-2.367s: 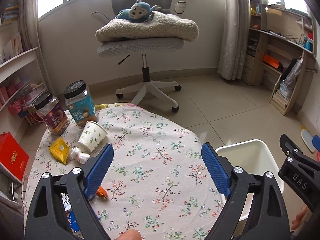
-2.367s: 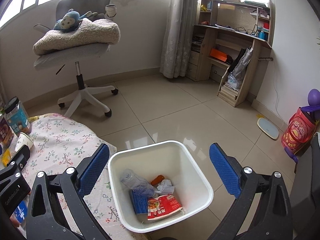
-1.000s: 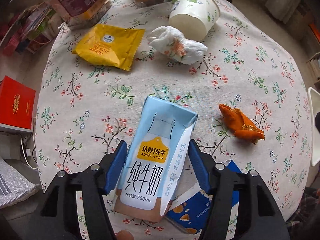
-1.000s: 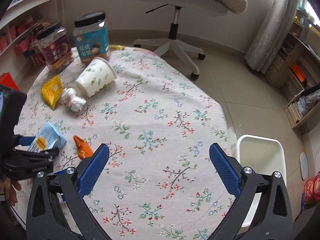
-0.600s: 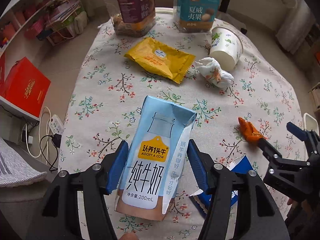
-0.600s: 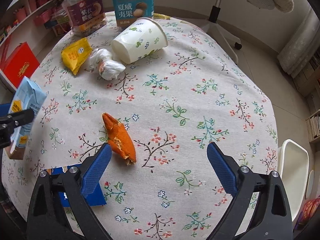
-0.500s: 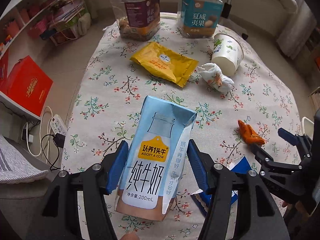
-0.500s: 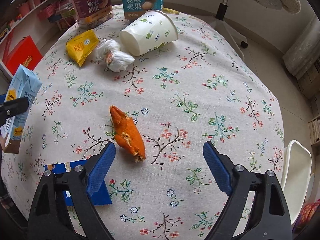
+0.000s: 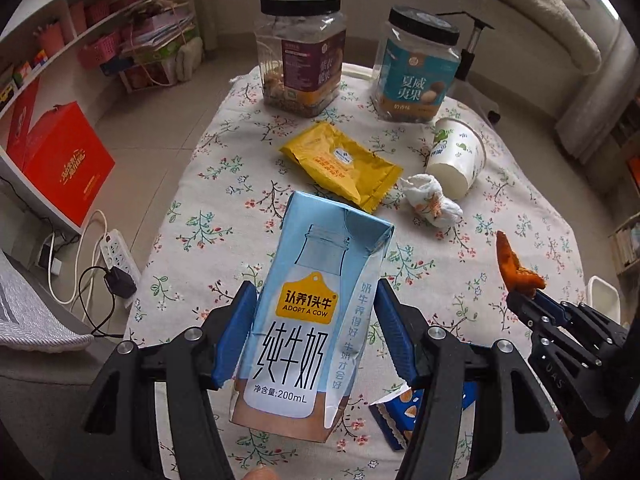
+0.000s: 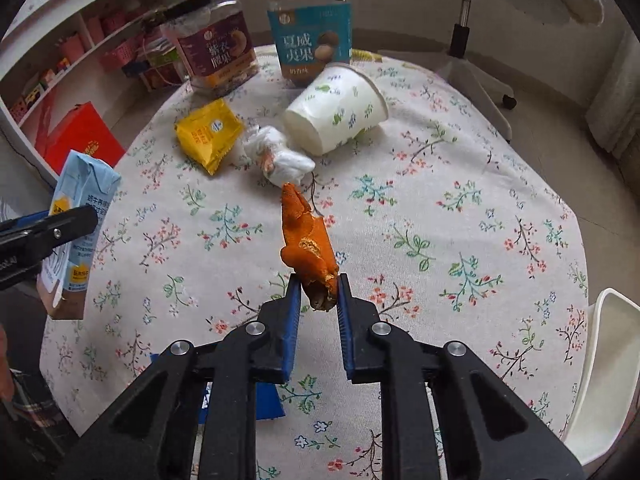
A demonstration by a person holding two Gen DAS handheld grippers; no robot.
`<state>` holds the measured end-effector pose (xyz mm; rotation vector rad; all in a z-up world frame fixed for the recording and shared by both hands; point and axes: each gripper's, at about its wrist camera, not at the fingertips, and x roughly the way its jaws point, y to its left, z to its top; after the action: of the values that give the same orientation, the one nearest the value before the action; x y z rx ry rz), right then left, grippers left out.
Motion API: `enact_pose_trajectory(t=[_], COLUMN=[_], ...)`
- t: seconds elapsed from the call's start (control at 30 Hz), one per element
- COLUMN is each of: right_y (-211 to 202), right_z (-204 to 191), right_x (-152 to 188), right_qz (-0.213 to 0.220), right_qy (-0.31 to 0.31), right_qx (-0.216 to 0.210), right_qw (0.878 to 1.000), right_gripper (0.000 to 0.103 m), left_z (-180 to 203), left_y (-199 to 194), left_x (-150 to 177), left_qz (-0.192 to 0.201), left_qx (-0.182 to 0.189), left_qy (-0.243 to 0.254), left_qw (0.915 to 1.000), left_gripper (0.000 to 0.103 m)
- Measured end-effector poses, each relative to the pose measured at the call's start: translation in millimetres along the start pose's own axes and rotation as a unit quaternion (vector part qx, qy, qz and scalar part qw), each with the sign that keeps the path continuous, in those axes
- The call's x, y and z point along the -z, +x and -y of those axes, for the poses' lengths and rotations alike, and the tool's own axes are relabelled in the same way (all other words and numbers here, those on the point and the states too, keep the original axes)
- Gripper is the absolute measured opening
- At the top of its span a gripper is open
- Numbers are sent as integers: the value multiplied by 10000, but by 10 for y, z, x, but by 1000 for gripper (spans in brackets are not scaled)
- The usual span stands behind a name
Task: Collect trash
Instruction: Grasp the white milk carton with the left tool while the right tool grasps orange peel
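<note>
A light blue milk carton is lifted above the flowered table, and my left gripper is shut on its sides. From the right wrist view the same carton hangs at the left edge. My right gripper is closing its jaws on the near end of an orange peel, and the pads press it. That peel also shows at the right of the left wrist view, sticking up from the right gripper. On the cloth lie a yellow wrapper, a crumpled tissue and a tipped paper cup.
Two snack jars stand at the table's far edge. A blue packet lies under the grippers. A white bin stands off the table's right side. An office chair, shelves and a red box surround the table.
My right gripper came in over the orange peel and closed on it. My left gripper rose and tilted back with the carton, so more of the table shows.
</note>
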<state>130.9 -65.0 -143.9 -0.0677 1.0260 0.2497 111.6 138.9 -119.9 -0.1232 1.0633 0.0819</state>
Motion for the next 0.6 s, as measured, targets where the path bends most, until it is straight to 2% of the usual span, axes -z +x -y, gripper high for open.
enact_pose_trajectory(t=[0.23, 0.6], right_y=[-413, -803], right_z=[60, 325], right_x=[-108, -112], right_qz=[824, 1430], right_qy=[94, 418], right_qx=[95, 301], right_qw=[9965, 9884], right_gripper=[17, 17], left_z=[136, 404], left_y=[-322, -647], left_x=[-43, -11], left_qz=[911, 1795], left_qx=[-142, -122], left_qy=[21, -79], left_qw=[9957, 9836], left_gripper=[60, 60])
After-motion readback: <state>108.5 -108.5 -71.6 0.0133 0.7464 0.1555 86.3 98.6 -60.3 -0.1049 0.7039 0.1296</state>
